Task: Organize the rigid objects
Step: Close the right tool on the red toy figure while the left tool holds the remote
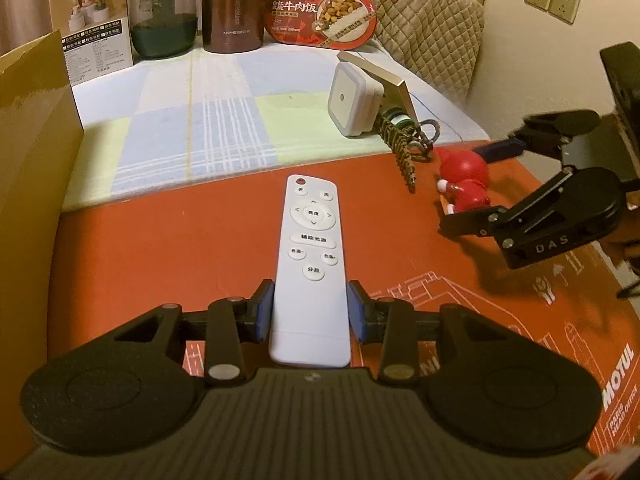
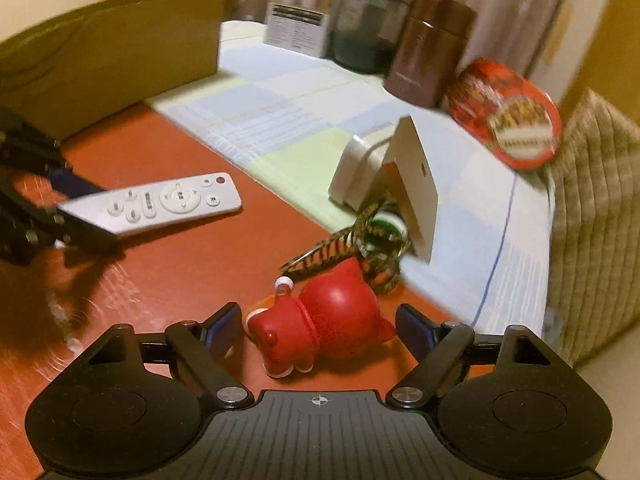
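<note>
Your left gripper (image 1: 310, 304) clamps the near end of the white remote (image 1: 311, 264) on the red mat (image 1: 160, 248). Your right gripper (image 2: 316, 330) stands wide around the red toy (image 2: 320, 320), pads clear.

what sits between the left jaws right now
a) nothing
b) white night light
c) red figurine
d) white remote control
d: the left gripper has its blue pads pressed on both sides of the white remote control, while the red figurine lies between the open jaws of the right gripper.
</note>
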Motion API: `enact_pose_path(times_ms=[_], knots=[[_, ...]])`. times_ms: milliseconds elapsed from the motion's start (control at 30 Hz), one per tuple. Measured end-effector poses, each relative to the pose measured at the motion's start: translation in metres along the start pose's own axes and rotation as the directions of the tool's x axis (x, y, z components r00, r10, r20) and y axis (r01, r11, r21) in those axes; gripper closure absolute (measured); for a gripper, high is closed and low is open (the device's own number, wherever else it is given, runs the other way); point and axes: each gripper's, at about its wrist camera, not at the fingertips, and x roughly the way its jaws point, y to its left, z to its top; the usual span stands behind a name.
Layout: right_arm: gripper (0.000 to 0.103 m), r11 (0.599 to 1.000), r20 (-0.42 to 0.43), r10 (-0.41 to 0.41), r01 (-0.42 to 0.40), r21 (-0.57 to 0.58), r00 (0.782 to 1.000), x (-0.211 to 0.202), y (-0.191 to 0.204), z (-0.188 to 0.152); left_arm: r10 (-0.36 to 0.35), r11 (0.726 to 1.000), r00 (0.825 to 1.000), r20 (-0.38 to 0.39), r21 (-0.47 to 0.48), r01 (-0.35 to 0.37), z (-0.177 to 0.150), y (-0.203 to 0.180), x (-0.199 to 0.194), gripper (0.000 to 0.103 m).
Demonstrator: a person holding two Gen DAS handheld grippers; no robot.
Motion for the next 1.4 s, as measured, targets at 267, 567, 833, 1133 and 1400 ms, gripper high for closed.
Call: enact_pose_path(times_ms=[267, 567, 833, 1133, 1400], knots=[[0.022, 0.986, 0.010, 0.002, -0.004, 0.165, 1.000, -0.028, 0.028, -0.013, -0.008, 1.000, 1.000, 0.009, 0.021, 0.008, -0.012, 0.000, -0.011, 0.062], [0.022, 0.991, 0.117, 0.046, -0.030, -0.132, 0.992, -0.033, 0.043, -0.024, -0.016, 1.000, 1.000, 0.018, 0.018, 0.016, -0.014, 0.001, -0.009, 0.056], [0.022, 0.992, 0.083, 0.104, -0.097, -0.086, 0.991, -0.015, 0.031, -0.027, -0.024, 1.000, 0.999, 0.031, 0.006, 0.024, -0.013, 0.004, -0.008, 0.056], [0.035, 0.996, 0.086, 0.083, -0.081, -0.027, 0.993, -0.027, 0.036, -0.037, -0.039, 0.999, 0.998, 0.038, 0.015, 0.038, -0.014, -0.001, -0.007, 0.056], [0.035, 0.993, 0.099, 0.023, -0.035, 0.112, 0.995, -0.034, 0.038, -0.034, -0.034, 0.999, 0.998, 0.060, 0.005, 0.034, -0.011, 0.001, -0.001, 0.055]])
